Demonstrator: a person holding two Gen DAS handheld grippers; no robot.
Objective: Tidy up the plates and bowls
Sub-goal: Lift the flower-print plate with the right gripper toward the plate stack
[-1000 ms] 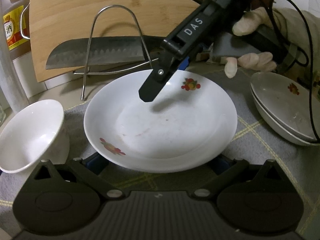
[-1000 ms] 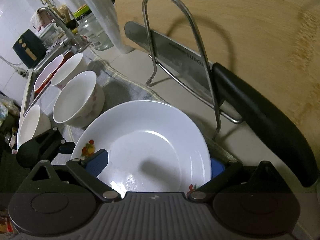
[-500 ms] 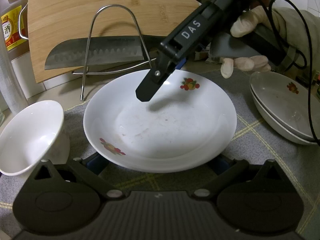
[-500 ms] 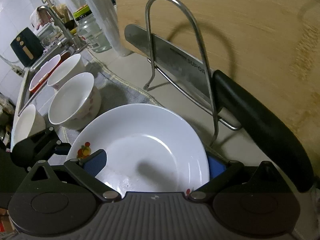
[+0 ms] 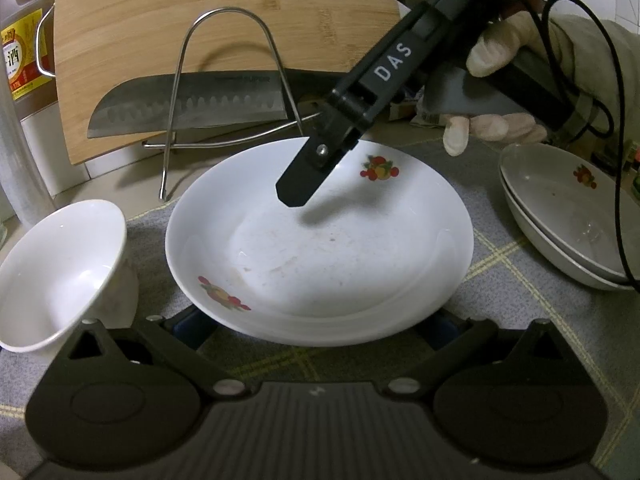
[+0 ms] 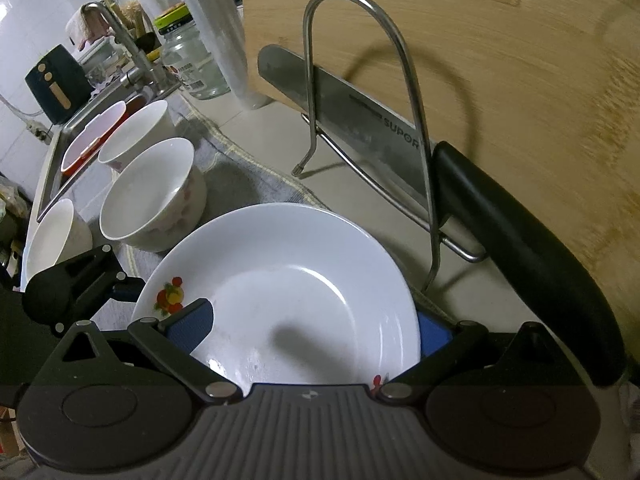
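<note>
Over the last second the right gripper (image 6: 312, 336) has crept slightly further over the white fruit-print plate (image 5: 320, 240), which sits mid-frame on the grey checked mat (image 5: 520, 280); the plate itself has not moved. That suggests a grasp is being lined up, not made. Its jaws are spread, straddling the rim. The left gripper (image 5: 316, 326) also stands spread at the plate's lower edge, its fingertips hidden beneath. Stacked plates (image 5: 560, 216) are cut off at right, and a bowl (image 5: 60, 272) at lower left.
</note>
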